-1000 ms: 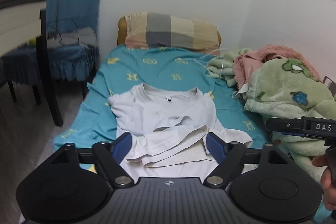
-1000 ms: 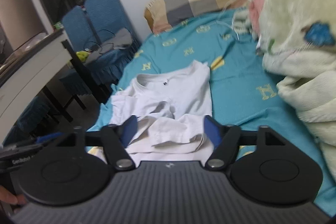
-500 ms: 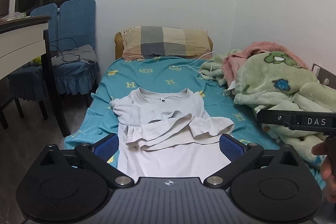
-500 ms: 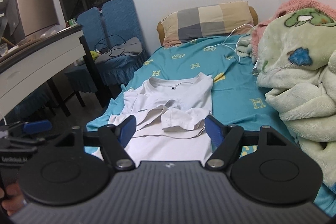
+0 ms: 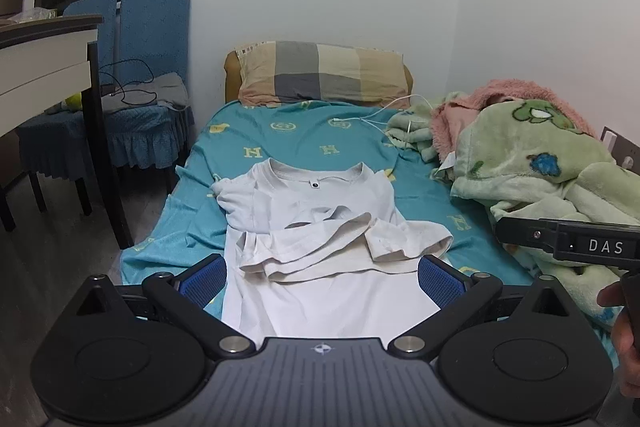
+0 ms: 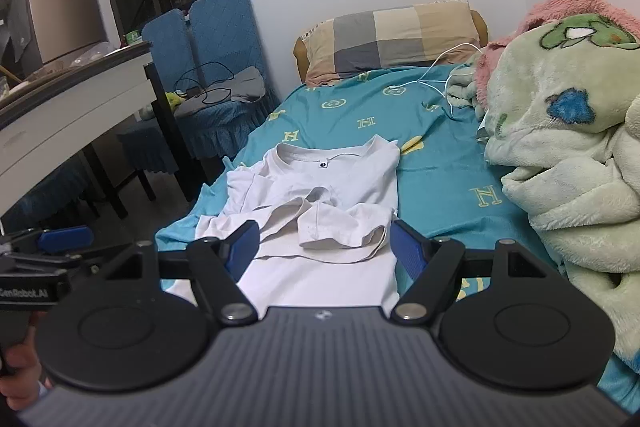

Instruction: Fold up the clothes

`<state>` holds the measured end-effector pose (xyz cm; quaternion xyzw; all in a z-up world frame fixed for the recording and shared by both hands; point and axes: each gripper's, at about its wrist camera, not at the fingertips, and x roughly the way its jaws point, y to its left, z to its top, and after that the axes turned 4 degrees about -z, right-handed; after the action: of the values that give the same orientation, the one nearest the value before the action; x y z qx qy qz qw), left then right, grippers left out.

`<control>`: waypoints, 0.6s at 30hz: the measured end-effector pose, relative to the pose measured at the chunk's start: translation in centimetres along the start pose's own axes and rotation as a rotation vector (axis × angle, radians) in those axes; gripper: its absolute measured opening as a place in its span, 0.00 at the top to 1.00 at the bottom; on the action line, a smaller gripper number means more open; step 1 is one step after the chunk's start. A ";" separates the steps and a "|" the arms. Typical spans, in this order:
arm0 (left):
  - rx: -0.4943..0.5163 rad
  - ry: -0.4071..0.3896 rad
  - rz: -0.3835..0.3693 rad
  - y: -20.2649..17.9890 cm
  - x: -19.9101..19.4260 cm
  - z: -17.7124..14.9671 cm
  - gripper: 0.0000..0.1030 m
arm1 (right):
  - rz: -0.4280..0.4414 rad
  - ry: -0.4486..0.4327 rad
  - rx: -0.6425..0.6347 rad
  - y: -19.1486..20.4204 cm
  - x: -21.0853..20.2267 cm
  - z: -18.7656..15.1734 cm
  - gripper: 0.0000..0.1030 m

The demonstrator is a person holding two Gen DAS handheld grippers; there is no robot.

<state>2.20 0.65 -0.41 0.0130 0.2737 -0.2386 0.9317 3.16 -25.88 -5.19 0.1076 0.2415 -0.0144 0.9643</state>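
Note:
A white T-shirt (image 5: 320, 227) lies on the teal bedsheet (image 5: 280, 139), collar toward the pillow, both sleeves folded in across its chest. It also shows in the right wrist view (image 6: 320, 211). My left gripper (image 5: 322, 281) is open and empty, held above the shirt's lower part. My right gripper (image 6: 322, 247) is open and empty, over the shirt's lower half. The right gripper's body shows at the right edge of the left wrist view (image 5: 568, 243); the left gripper's body shows at the left of the right wrist view (image 6: 48, 255).
A checked pillow (image 5: 320, 75) lies at the bed's head. A pile of green and pink blankets (image 5: 540, 163) fills the bed's right side. A white charging cable (image 5: 384, 111) lies near the pillow. Blue chairs (image 5: 136, 99) and a desk (image 5: 44, 59) stand left of the bed.
Both grippers have pulled back and up from the shirt, and the left one's jaws have opened wider. The shirt lies as it was, sleeves folded in.

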 end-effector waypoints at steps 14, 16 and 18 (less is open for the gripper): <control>-0.095 0.080 -0.033 1.3 1.1 -0.6 0.00 | -0.018 0.007 0.003 0.0 0.2 -0.2 0.28; -0.105 0.101 -0.025 1.4 1.5 -0.8 0.00 | -0.019 0.011 0.004 0.0 0.2 -0.2 0.28; -0.122 0.123 -0.026 1.6 1.9 -1.0 0.00 | -0.018 0.015 0.007 -0.1 0.3 -0.2 0.28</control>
<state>3.84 1.41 -2.37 -0.0327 0.3447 -0.2322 0.9090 3.32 -25.92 -5.55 0.1090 0.2495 -0.0232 0.9619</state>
